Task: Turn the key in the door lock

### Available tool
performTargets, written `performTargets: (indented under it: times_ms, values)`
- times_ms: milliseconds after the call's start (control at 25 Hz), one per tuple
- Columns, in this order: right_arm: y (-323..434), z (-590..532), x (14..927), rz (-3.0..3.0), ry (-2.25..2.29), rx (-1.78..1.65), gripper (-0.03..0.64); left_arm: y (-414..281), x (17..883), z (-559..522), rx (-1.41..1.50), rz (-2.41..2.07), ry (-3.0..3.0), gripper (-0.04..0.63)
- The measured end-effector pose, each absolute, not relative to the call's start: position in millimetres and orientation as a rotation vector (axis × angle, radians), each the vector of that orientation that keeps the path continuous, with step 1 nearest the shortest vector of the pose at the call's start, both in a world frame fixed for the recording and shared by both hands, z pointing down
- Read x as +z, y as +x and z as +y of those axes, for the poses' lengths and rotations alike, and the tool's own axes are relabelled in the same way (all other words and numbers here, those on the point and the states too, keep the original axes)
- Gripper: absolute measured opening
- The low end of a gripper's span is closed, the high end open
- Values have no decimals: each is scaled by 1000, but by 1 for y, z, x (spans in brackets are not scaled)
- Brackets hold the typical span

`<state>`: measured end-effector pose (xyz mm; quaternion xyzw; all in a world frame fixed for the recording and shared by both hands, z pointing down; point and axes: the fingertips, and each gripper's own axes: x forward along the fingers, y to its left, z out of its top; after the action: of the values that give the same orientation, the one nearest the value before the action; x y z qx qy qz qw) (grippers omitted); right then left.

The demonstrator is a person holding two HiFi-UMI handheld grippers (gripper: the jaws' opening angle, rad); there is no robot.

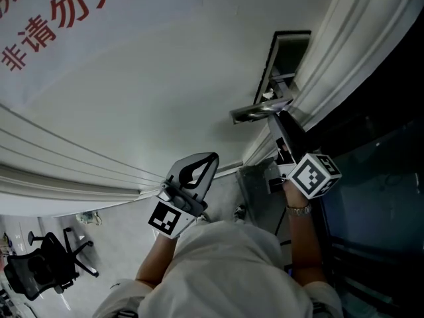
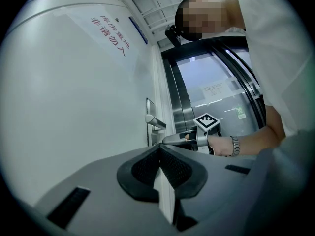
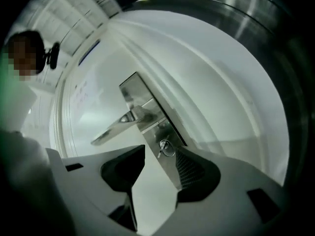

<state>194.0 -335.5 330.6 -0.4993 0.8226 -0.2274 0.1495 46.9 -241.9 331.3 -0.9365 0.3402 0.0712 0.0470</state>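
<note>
A small key (image 3: 162, 147) sticks out of the round cylinder on the steel lock plate (image 3: 147, 113), below the lever handle (image 3: 115, 128). My right gripper (image 3: 161, 154) points level at the plate. Its jaws stand open on either side of the key, and the pads do not press it. In the head view the right gripper (image 1: 278, 119) reaches up under the handle (image 1: 260, 111) and hides the key. My left gripper (image 1: 211, 159) hangs back from the door, shut and empty. In the left gripper view its pads (image 2: 170, 167) meet at the tip.
The white door (image 1: 152, 91) carries red lettering (image 1: 59, 18) at upper left. A dark glass partition (image 1: 377, 204) runs along the right of the door frame. An office chair (image 1: 40, 267) stands on the floor at lower left. The right wrist wears a watch (image 1: 299, 209).
</note>
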Motion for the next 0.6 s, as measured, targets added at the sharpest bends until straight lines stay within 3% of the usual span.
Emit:
performTargets:
  times_ms: [320,600]
  values:
    - [181,-336,334,2868,-1854,165,170,42,328,-239,232,1032,-2851,9]
    - [172,-347,339,2978,-2152,1301,170,31,333,-238,220,1069,-2852,9]
